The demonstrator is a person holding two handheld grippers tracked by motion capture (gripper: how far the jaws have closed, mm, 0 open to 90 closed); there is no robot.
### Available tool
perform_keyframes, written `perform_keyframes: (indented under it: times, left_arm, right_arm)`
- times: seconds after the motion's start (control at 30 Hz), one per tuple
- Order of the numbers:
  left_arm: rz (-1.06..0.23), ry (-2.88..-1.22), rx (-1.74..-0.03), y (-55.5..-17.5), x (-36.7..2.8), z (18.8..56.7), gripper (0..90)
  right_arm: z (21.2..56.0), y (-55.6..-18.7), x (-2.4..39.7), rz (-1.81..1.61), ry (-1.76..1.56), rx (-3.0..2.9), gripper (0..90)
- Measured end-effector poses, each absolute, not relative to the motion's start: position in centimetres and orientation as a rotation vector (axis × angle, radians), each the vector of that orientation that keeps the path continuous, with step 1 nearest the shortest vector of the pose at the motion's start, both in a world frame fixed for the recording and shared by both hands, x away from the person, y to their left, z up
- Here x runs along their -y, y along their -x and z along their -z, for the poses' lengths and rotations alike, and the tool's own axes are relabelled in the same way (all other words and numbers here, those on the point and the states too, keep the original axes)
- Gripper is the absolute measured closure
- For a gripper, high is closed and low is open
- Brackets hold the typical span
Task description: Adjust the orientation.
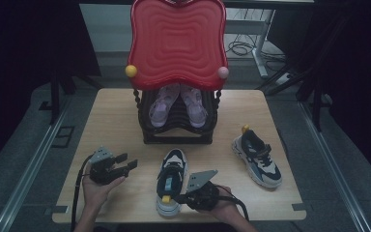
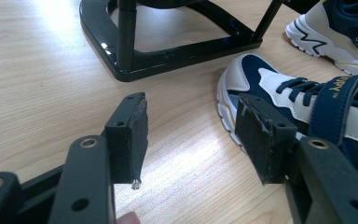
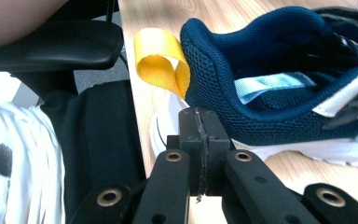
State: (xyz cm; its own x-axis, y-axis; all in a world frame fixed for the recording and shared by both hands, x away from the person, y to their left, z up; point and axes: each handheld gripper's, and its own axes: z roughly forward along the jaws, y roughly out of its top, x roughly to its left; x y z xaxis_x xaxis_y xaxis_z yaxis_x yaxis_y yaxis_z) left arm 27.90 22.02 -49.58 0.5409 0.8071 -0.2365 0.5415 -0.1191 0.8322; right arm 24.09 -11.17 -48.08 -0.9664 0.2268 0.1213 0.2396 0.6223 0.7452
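A navy and white sneaker [image 1: 171, 179] lies at the front middle of the wooden table [image 1: 111, 111], toe toward the rack, with a yellow pull loop [image 3: 161, 60] at its heel. My right gripper [image 1: 176, 197] is shut with nothing between its jaws, its tips [image 3: 199, 126] right by the heel's sole [image 3: 261, 93]; I cannot tell whether they touch. The matching sneaker [image 1: 258, 159] rests at the right. My left gripper [image 1: 128, 161] is open to the left of the near sneaker, holding nothing. In the left gripper view the toe [image 2: 256, 84] lies beyond the right pad [image 2: 261, 135].
A black rack [image 1: 176, 133] with a red wavy tray top [image 1: 176, 38] stands at the table's back middle; a pair of purple shoes [image 1: 178, 104] sits on its lower shelf. Its base [image 2: 168, 51] lies ahead of my left gripper [image 2: 196, 135]. The table's front edge runs close behind the near sneaker's heel.
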Motion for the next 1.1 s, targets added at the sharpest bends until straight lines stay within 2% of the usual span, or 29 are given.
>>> perform_keyframes:
  times: [0.6, 1.1]
  left_arm:
    - [-0.342, -1.779, -1.131, -27.9, -22.7, 49.5, 44.5]
    - [-0.343, -1.781, -1.134, -27.9, -22.8, 49.5, 44.4]
  right_arm:
    - [48.7, -24.5, 7.6, 1.354, 0.360, 2.805, 90.0]
    - [48.9, -24.5, 7.4, 1.379, 0.361, 2.790, 90.0]
